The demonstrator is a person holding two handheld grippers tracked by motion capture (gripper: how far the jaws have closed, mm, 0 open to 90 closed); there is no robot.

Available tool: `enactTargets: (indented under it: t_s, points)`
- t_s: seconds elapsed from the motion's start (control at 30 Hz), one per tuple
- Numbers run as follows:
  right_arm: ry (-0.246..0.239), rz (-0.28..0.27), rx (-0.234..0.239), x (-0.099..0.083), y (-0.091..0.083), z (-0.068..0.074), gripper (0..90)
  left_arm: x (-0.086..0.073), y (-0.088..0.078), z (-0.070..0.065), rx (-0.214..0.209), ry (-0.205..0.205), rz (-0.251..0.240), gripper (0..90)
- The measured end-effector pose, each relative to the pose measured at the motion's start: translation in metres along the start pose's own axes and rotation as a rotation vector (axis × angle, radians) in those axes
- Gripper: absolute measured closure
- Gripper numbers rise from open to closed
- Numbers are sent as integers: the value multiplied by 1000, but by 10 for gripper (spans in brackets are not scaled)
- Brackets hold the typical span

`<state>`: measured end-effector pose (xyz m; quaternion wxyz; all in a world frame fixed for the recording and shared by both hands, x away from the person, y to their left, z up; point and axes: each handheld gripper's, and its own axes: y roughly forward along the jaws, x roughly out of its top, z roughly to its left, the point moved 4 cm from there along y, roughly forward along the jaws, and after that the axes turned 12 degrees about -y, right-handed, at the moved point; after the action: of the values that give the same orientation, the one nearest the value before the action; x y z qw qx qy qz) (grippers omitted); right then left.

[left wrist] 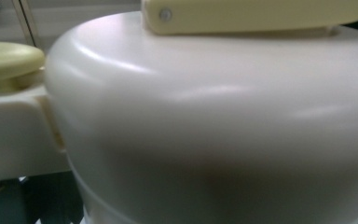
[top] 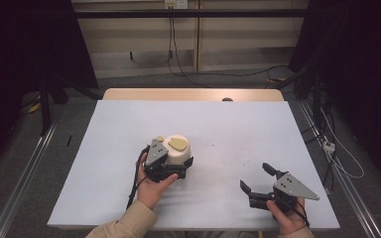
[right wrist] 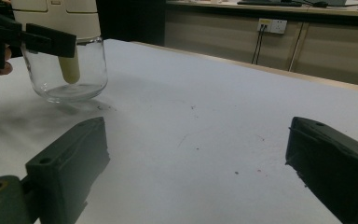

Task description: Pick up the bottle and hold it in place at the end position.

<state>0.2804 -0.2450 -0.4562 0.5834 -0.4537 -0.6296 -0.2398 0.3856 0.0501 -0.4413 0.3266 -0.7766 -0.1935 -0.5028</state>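
Cream-lidded clear glass jar (top: 177,150), left of frame centre, sits clamped in the left gripper (top: 171,166). Wide-open, empty right gripper (top: 257,181) waits lower right; twisting one-handed could skid the glass across the white table (top: 238,129).

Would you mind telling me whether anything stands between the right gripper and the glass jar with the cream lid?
Nothing visible does. The right gripper, jaws apart, faces the jar across bare white table. The left gripper is already at the jar's lid.
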Motion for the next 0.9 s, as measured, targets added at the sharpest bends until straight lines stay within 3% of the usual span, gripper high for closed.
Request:
enactTargets:
  t_s: [0.9]
  points:
    - [4, -1, 2, 0, -1, 0, 50, 14, 22, 0, -30, 2, 28, 51]
